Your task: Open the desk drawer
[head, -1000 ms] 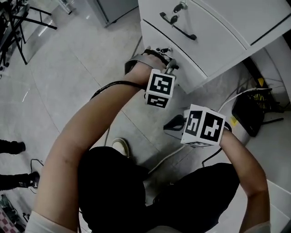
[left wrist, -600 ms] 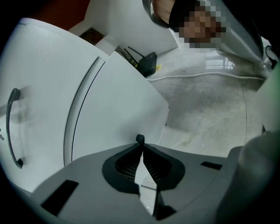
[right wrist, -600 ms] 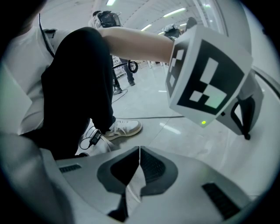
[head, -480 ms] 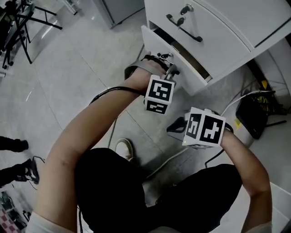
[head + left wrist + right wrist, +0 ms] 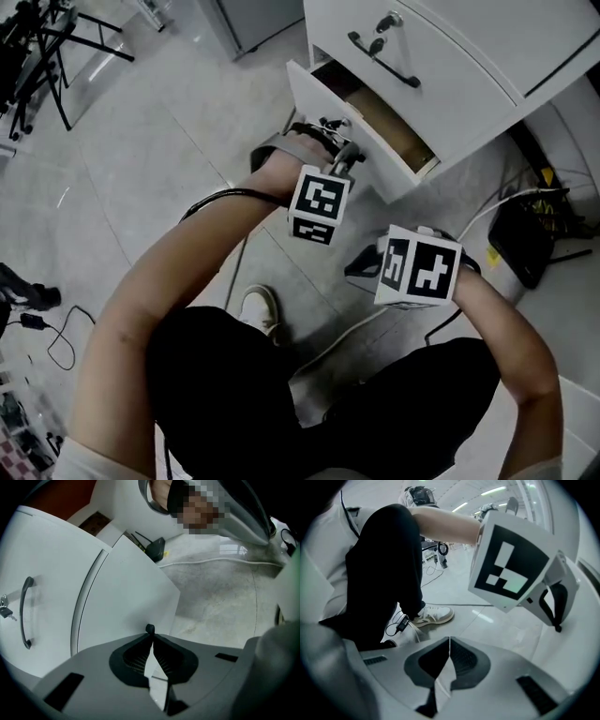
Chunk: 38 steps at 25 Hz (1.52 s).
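Note:
The white desk unit's lower drawer (image 5: 314, 94) stands partly pulled out, and its brown inside (image 5: 384, 117) shows in the head view. My left gripper (image 5: 347, 150) is shut on the drawer's black handle; in the left gripper view only the handle's end (image 5: 150, 629) pokes out above the closed left gripper (image 5: 150, 634), with the white drawer front (image 5: 126, 597) behind it. My right gripper (image 5: 354, 265) hangs below and to the right of the left one, over the floor. In its own view the right gripper (image 5: 449, 640) is shut with nothing between the jaws.
The upper drawer (image 5: 450, 56) is closed, with a black handle (image 5: 384, 58) and a key (image 5: 386, 21) in its lock. Cables and a black box (image 5: 516, 230) lie on the floor to the right. A shoe (image 5: 255, 307) and my legs are below the grippers.
The lower drawer has slid out from nearly closed to partly open. My left gripper came back toward me with the handle. The right gripper has hardly moved.

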{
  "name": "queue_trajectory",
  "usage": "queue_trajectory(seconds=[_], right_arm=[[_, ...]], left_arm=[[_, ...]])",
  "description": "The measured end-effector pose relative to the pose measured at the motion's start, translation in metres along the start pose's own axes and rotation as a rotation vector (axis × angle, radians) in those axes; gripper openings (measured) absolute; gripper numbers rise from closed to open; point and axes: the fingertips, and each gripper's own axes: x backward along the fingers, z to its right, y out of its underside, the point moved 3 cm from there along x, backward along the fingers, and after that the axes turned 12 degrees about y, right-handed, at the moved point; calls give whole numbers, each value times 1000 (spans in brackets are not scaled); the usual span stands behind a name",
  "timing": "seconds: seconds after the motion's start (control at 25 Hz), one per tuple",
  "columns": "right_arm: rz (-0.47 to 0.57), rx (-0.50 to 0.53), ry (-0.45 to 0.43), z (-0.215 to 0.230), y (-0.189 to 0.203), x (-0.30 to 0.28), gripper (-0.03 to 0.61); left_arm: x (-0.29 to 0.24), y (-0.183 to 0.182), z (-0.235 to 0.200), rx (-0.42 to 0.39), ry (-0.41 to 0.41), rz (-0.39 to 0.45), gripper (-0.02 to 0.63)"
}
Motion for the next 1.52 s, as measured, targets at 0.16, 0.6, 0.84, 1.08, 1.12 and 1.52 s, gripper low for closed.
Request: queue_trajectory(seconds=[0.16, 0.6, 0.84, 1.08, 1.12, 1.52], right_arm=[[-2, 15, -3, -3, -2, 0, 15], [-3, 38, -18, -5, -5, -4, 15], [-5, 52, -31, -8, -9, -6, 15], [-6, 63, -34, -10, -11, -7, 15], [-8, 66, -38, -11, -11, -8, 15], [-12, 79, -46, -13, -12, -10, 15]], left_arm=[[3, 1, 4, 4, 7, -6, 24], [12, 11, 19, 2, 20, -19, 25], [18, 14, 27, 4, 23, -22, 25], [23, 18, 34, 14, 32, -25, 24], [24, 19, 35, 18, 34, -27, 25], [28, 21, 41, 31, 45, -26, 25]])
